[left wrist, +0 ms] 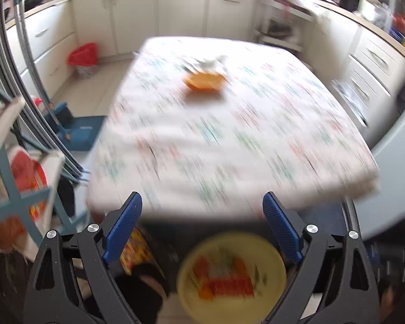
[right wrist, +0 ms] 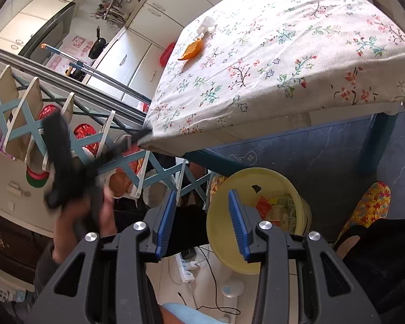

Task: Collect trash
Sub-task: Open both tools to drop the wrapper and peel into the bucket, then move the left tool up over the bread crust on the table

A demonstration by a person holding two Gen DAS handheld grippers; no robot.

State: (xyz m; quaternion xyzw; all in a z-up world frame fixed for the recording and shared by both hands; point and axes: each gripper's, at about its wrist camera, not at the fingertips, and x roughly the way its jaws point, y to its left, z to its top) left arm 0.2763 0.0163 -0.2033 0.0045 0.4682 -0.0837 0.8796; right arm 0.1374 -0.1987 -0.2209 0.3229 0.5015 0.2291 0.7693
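A yellow trash bin (left wrist: pixel 230 275) holding red, orange and green wrappers sits on the floor below the table's near edge; it also shows in the right wrist view (right wrist: pixel 256 216). An orange peel (left wrist: pixel 204 80) and a crumpled white tissue (left wrist: pixel 208 62) lie on the floral tablecloth (left wrist: pixel 229 140); the peel (right wrist: pixel 191 50) and tissue (right wrist: pixel 208 24) show far off in the right wrist view. My left gripper (left wrist: pixel 202 202) is open and empty above the bin. My right gripper (right wrist: pixel 201 197) is open and empty beside the bin's rim.
A blue and white folding rack (right wrist: pixel 67 140) with shoes stands left of the table. A blue table leg (right wrist: pixel 375 140), a power strip (right wrist: pixel 186 266) with cables, and a foot in a patterned slipper (right wrist: pixel 372 205) are near the bin. White cabinets (left wrist: pixel 175 13) line the walls.
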